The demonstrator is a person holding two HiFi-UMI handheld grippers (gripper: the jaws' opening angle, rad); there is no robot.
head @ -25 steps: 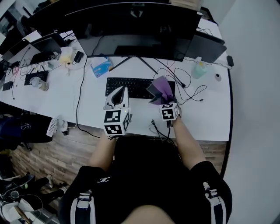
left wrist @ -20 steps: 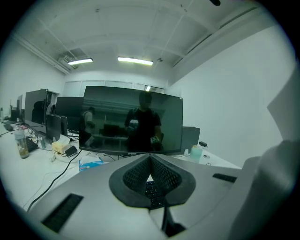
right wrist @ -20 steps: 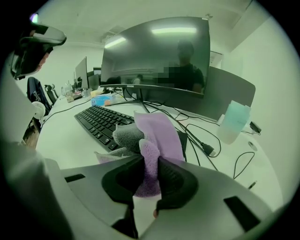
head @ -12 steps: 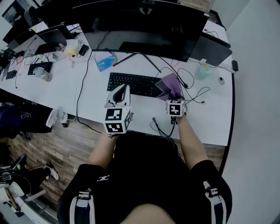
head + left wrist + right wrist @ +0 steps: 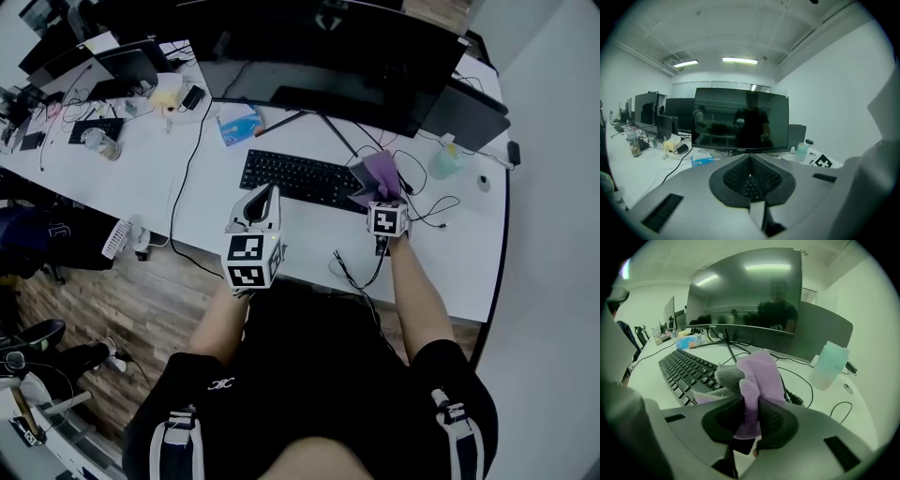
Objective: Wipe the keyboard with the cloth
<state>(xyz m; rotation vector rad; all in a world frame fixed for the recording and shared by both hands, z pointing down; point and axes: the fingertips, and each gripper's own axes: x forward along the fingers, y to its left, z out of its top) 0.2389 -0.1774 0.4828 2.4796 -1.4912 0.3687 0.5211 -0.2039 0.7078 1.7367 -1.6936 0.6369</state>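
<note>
The location is an open-plan office. A long white desk (image 5: 131,206) carries a large curved monitor (image 5: 328,56), a black keyboard (image 5: 300,178), loose cables (image 5: 183,187) and a pump bottle (image 5: 446,159). Further monitors (image 5: 117,70) stand in a row along the same desk. Linear ceiling lights (image 5: 739,60), white walls (image 5: 825,93) and wood-pattern flooring (image 5: 141,309) enclose the room.

The cloth (image 5: 757,376) pinched in the right gripper (image 5: 751,418) is fuzzy purple fabric with a grey nap. The gripper's pads (image 5: 780,422) look dark, ribbed and rubbery, set in matt grey plastic. Left of it, the keyboard (image 5: 686,369) is matt black plastic. The table (image 5: 642,376) is smooth white. Ahead, the monitor (image 5: 750,291) is glossy.
</note>
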